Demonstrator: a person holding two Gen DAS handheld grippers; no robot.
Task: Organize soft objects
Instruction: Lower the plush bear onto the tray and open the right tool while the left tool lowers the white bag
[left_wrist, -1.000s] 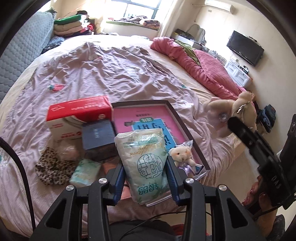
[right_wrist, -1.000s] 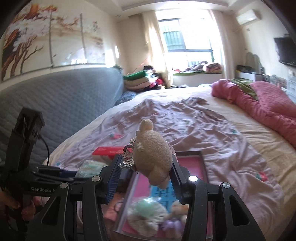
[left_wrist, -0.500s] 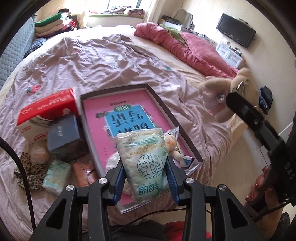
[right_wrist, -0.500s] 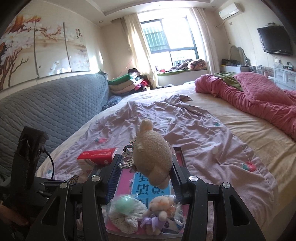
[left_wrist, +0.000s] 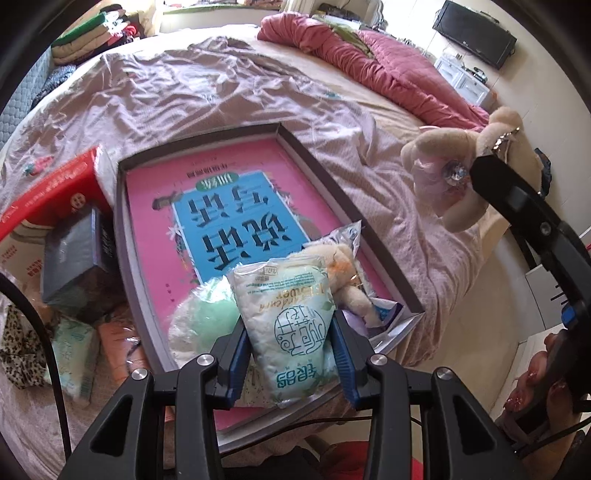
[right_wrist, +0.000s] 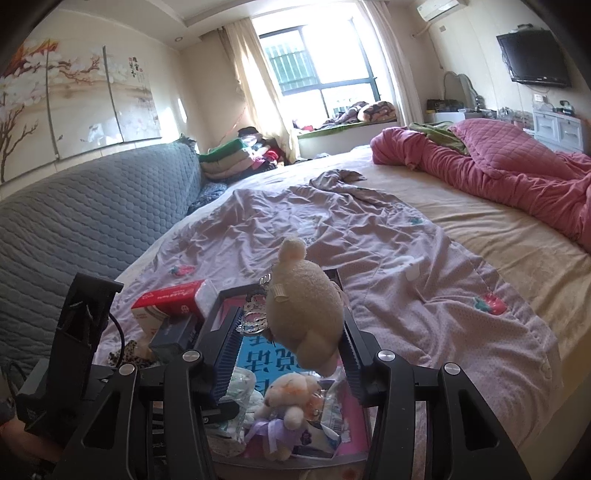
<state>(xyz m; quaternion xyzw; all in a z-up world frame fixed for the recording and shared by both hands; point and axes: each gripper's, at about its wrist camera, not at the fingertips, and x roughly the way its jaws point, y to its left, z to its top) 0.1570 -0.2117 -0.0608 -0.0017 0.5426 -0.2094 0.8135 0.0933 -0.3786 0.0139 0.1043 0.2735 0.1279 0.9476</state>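
My left gripper (left_wrist: 290, 332) is shut on a pale green soft pack (left_wrist: 291, 317) and holds it over the near end of a dark-rimmed tray (left_wrist: 325, 184) with a pink and blue bottom. In the tray lie a green puff (left_wrist: 205, 317) and a small plush doll in plastic (left_wrist: 347, 273), which also shows in the right wrist view (right_wrist: 291, 402). My right gripper (right_wrist: 288, 332) is shut on a beige plush toy (right_wrist: 304, 306), held above the tray (right_wrist: 229, 295). That toy also shows at the right of the left wrist view (left_wrist: 461, 173).
Left of the tray lie a red and white box (left_wrist: 48, 199), a dark box (left_wrist: 77, 258), a tissue pack (left_wrist: 74, 350), an orange packet (left_wrist: 118, 343) and a leopard-print cloth (left_wrist: 18, 350). A pink quilt (right_wrist: 509, 173) lies at the far right. The bed edge is near.
The left gripper has moved right and forward over the tray with the pack. The right gripper has pulled back and risen a little with the plush toy still held.
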